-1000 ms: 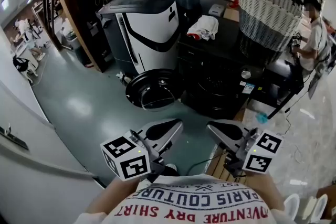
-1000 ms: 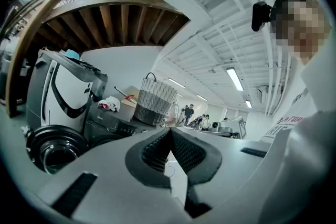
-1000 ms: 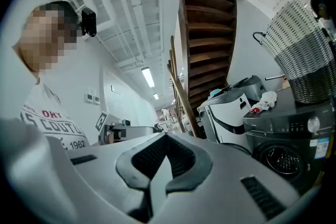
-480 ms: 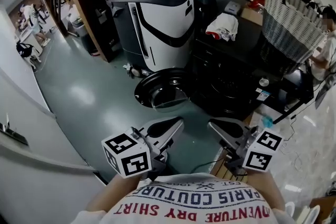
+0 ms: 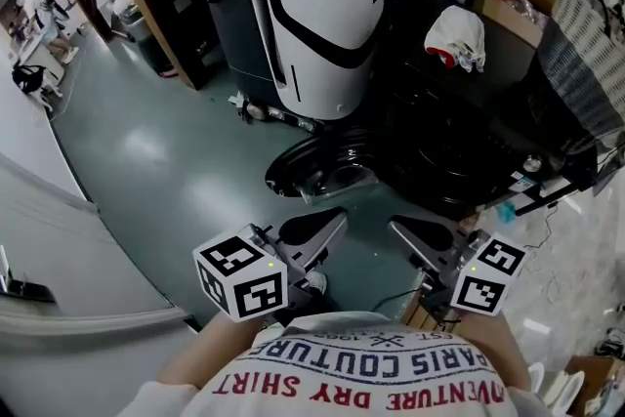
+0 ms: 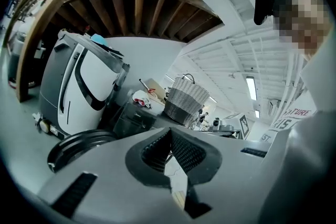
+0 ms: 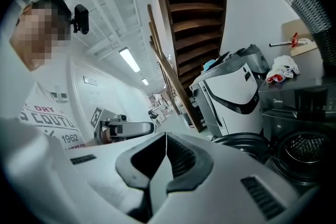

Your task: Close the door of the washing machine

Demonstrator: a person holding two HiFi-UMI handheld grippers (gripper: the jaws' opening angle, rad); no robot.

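Open door (image 5: 317, 169) sits at 12 o'clock of left gripper (image 5: 335, 220), nearer it than right gripper (image 5: 395, 228); both pinched together, empty.

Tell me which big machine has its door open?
The black washing machine, under the white cloth: its round door swings out over the floor. The white-and-grey machine beside it shows no open door.
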